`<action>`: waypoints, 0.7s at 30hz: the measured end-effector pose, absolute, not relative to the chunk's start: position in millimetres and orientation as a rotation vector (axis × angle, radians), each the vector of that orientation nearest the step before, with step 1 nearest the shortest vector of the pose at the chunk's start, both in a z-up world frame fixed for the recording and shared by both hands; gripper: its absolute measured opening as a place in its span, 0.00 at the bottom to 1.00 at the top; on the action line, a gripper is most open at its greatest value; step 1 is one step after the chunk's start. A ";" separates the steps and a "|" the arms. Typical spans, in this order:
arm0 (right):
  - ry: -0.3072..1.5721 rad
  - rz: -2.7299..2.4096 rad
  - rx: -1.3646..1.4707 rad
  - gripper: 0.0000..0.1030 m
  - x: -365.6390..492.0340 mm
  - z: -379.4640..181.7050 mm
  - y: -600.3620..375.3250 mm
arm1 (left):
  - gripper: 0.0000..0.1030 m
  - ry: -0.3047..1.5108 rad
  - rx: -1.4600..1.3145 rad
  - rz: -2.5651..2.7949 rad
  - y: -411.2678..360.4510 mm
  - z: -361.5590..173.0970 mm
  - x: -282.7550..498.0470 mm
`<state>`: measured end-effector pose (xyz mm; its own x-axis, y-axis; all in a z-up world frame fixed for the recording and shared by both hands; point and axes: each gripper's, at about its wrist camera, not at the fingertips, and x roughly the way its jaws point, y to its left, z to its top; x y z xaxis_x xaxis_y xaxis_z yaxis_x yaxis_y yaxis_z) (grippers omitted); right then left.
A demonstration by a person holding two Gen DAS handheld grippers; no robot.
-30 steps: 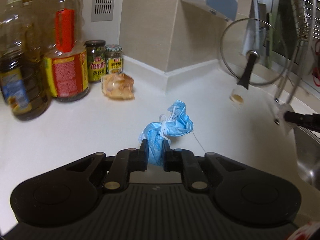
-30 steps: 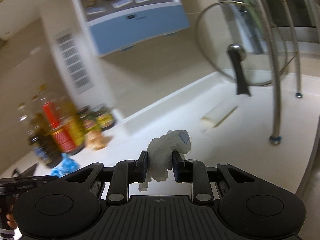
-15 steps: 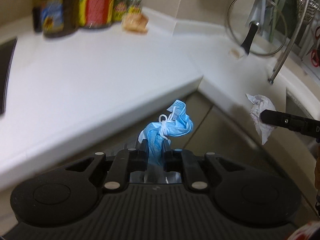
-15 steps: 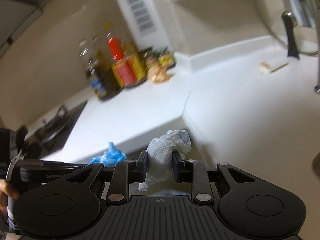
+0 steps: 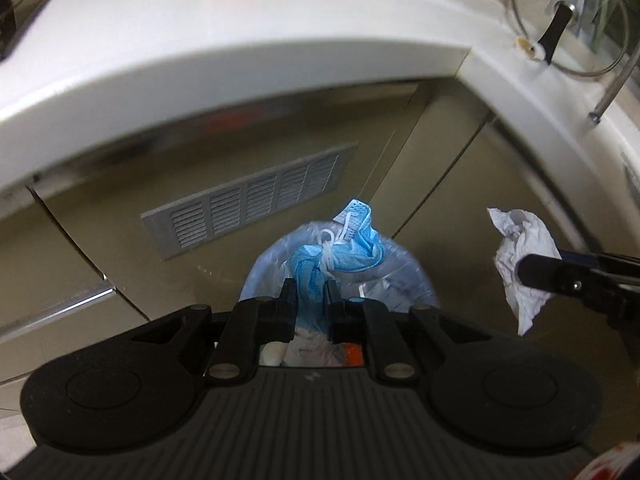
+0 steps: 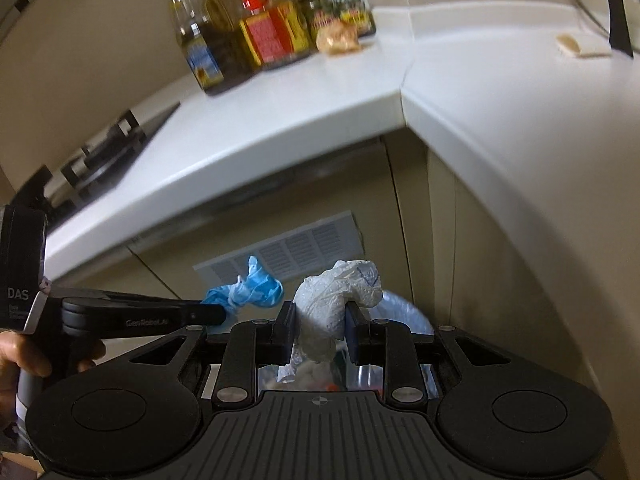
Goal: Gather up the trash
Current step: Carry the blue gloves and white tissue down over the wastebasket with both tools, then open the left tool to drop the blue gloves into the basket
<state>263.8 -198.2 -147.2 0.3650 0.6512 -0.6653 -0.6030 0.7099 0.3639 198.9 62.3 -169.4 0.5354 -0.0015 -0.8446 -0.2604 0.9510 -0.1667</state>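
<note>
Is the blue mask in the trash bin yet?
Not yet. The blue mask is pinched in the left gripper above the bag-lined trash bin, which already holds other trash.

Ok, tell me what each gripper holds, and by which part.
Left gripper pinches the crumpled blue face mask by its lower end. Right gripper clamps the crumpled white tissue around its middle.

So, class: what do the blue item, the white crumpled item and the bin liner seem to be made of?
Blue face mask: likely non-woven fabric, matte, pleated, with white elastic loops.
White wad: looks like thin crinkled plastic or tissue; slight sheen, unclear.
Bin liner: thin translucent bluish plastic film, glossy.
</note>
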 end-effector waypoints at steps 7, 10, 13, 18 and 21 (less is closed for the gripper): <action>0.946 0.774 0.040 0.25 269.6 -176.7 -192.9 | 0.12 1.044 -0.297 0.170 64.8 -200.1 209.9; 0.956 0.764 0.039 0.25 270.7 -182.8 -192.7 | 0.13 1.064 -0.295 0.174 64.5 -212.2 217.5; 0.966 0.750 0.041 0.25 273.8 -186.4 -193.7 | 0.14 1.075 -0.295 0.172 64.9 -222.3 224.3; 0.971 0.735 0.041 0.25 277.6 -188.8 -193.8 | 0.17 1.085 -0.282 0.162 61.4 -234.7 235.3; 0.979 0.722 0.046 0.25 279.4 -190.0 -194.7 | 0.25 1.092 -0.276 0.156 60.3 -240.9 238.8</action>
